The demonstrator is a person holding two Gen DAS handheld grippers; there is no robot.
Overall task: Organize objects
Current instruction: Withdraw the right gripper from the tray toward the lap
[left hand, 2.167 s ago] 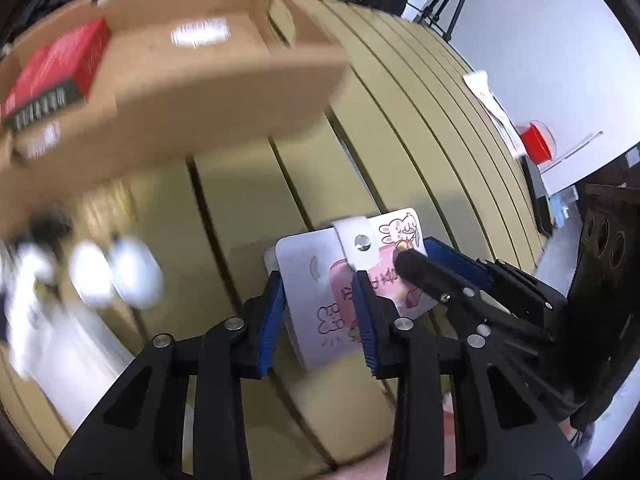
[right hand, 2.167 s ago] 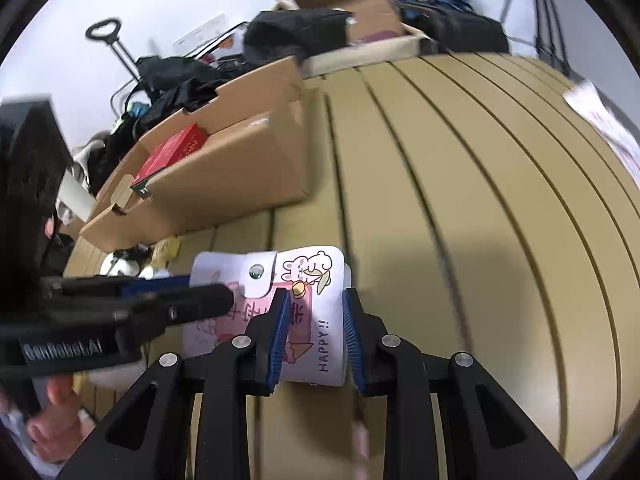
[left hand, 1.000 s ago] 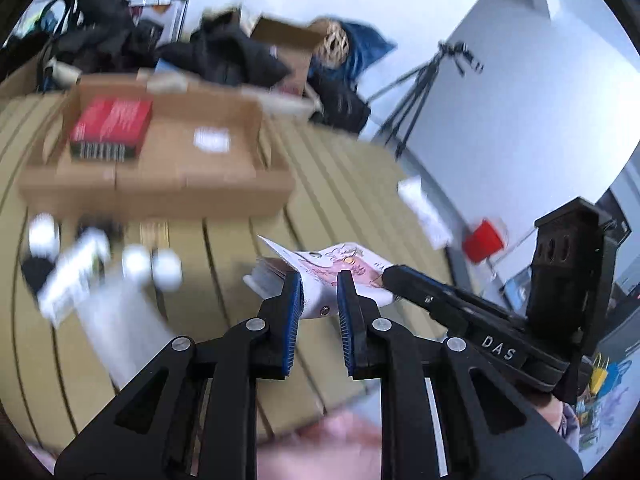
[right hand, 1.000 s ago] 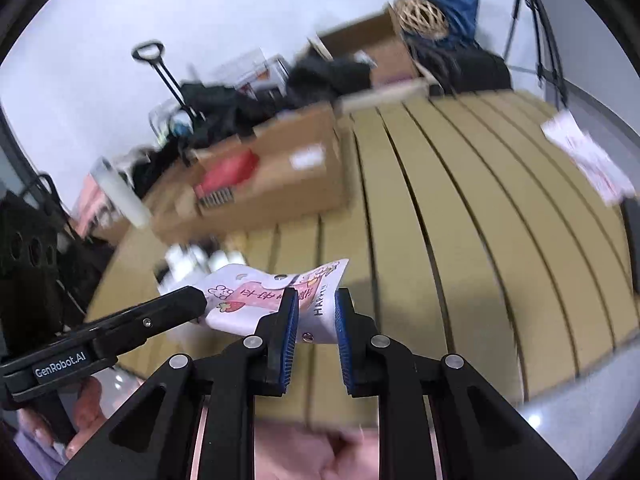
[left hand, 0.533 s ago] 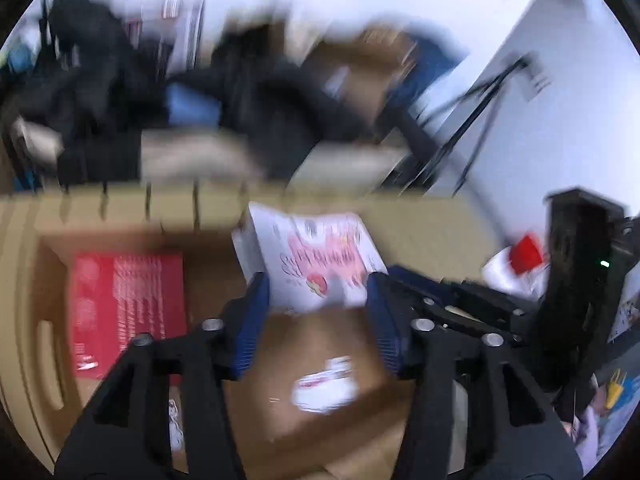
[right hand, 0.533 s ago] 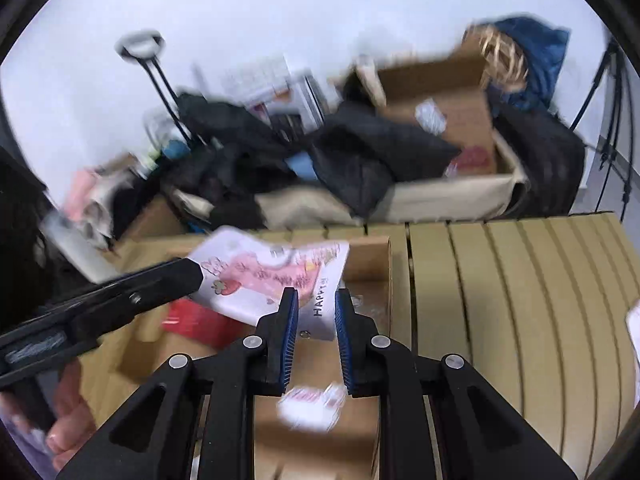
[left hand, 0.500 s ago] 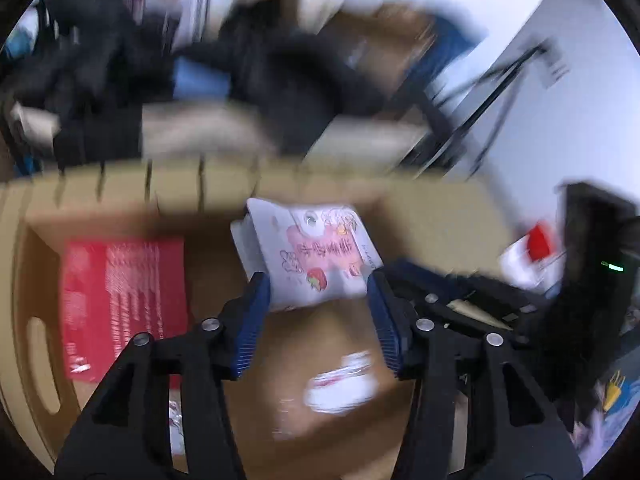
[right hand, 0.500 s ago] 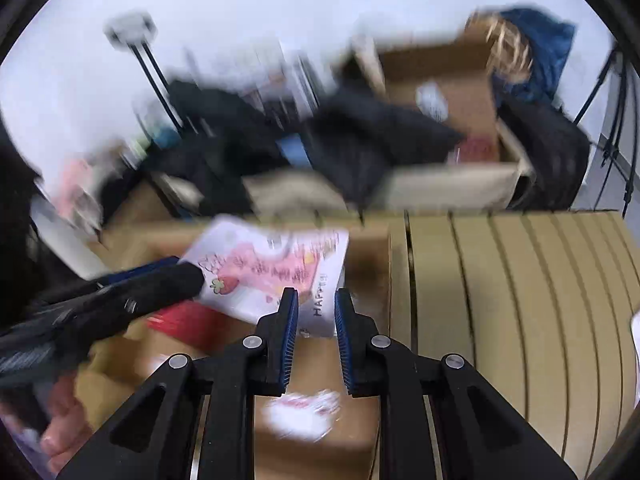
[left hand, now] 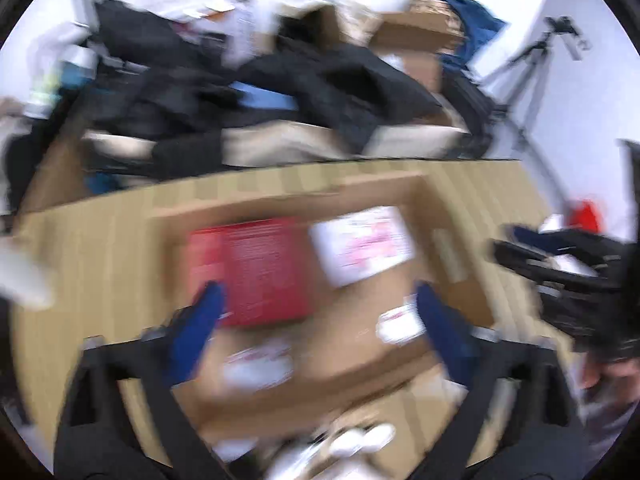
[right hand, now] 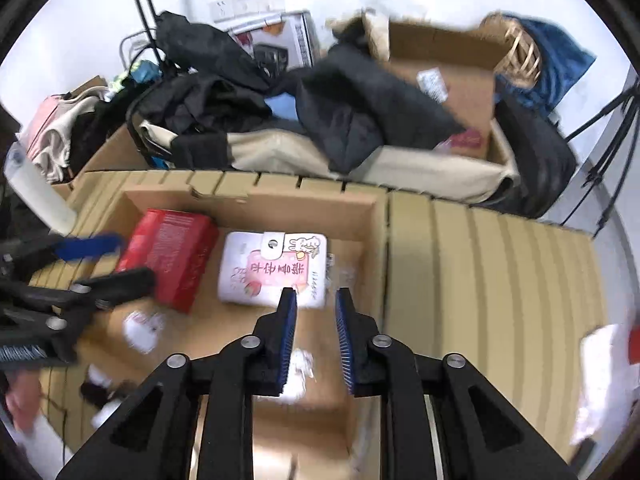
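The white cartoon pouch point(right hand: 272, 270) has left my grip and now lies flat in the cardboard box point(right hand: 256, 200), right of the red box point(right hand: 168, 256). My left gripper point(left hand: 316, 316) and right gripper point(right hand: 314, 312) are both opening, empty, releasing it there for tidy storage.

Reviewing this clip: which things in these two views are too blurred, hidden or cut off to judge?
- Left wrist view: motion blur smears the white pouch and red box; print unreadable.
- Right wrist view: right gripper covers the pouch's near edge.
- Right wrist view: small white items beside the cardboard box, blurred, unidentifiable.
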